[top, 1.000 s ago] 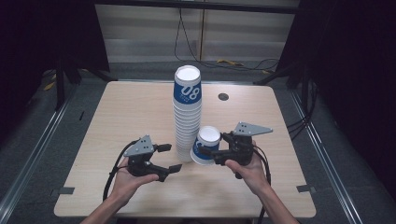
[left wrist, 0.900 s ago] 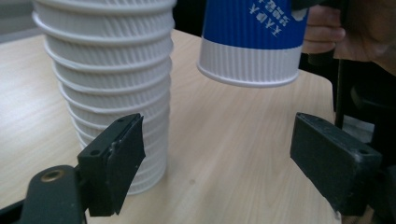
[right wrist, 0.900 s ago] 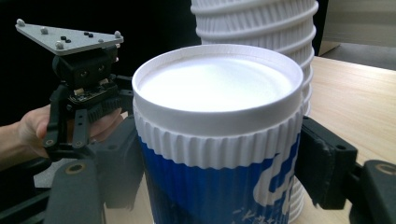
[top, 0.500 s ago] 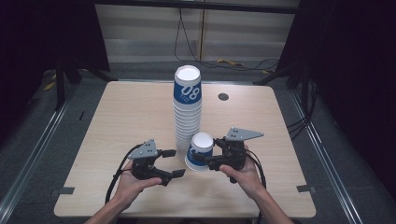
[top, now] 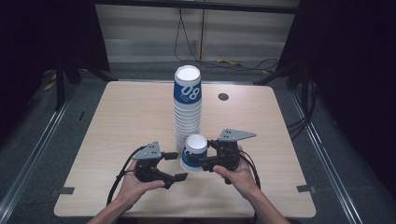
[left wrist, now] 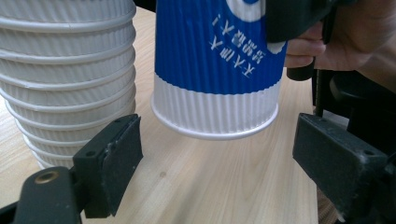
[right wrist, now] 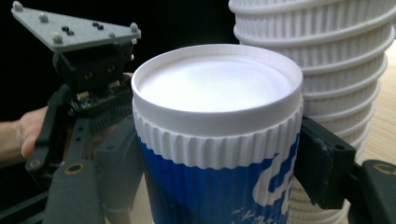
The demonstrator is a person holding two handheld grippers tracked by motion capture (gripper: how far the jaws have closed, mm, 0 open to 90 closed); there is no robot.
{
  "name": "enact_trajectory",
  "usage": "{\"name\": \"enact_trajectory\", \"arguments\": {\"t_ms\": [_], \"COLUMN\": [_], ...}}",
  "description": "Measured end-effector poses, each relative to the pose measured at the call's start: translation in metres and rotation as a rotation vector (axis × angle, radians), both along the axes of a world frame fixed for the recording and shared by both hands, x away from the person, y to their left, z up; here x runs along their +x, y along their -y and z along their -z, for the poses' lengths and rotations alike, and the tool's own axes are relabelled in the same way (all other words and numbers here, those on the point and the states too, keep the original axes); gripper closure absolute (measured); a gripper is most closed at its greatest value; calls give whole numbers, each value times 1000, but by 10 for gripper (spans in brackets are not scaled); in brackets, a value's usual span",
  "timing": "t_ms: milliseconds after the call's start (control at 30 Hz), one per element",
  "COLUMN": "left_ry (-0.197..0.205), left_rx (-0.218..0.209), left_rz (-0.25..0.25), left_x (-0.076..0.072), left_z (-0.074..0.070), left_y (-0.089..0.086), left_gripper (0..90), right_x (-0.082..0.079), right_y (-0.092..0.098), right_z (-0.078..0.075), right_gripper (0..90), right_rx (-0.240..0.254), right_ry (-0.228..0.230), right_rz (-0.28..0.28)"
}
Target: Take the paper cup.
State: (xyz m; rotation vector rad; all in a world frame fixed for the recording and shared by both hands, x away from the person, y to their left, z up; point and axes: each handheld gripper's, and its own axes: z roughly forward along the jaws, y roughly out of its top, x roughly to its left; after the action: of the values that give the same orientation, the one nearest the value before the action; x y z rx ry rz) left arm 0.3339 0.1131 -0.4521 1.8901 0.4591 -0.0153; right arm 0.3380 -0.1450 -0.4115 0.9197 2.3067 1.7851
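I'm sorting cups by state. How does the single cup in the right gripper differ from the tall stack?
The single cup is gripped by the right gripper and tilted, rim off the table; the tall stack stands upright on the table, untouched. The cup is alone; the stack holds many nested. Both are upside down, ribbed, blue and white.
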Motion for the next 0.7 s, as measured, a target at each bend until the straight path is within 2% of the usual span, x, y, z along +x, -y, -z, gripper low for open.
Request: {"name": "enact_trajectory", "arguments": {"t_ms": [167,400,500,700], "left_ry": [1,3,17,-4], "left_rx": [-4,5,15,11], "left_rz": [-1,-9,-12,-7], "left_x": [-2,-1,-2,-2], "left_z": [3,5,5,7], "left_y": [4,5,6,8], "left_gripper": [167,157,151,140], "right_x": [-2,-2,-3,-3], "right_y": [-8,-14,-17,-18], "right_z": [1,5,5,9], "right_gripper": [264,265,265,265], "right_rx": [-9,-13,-16,0], "right_ry": [-4,-19,-16,-38], "right_rz": [-31,-40,-44,-42]}}
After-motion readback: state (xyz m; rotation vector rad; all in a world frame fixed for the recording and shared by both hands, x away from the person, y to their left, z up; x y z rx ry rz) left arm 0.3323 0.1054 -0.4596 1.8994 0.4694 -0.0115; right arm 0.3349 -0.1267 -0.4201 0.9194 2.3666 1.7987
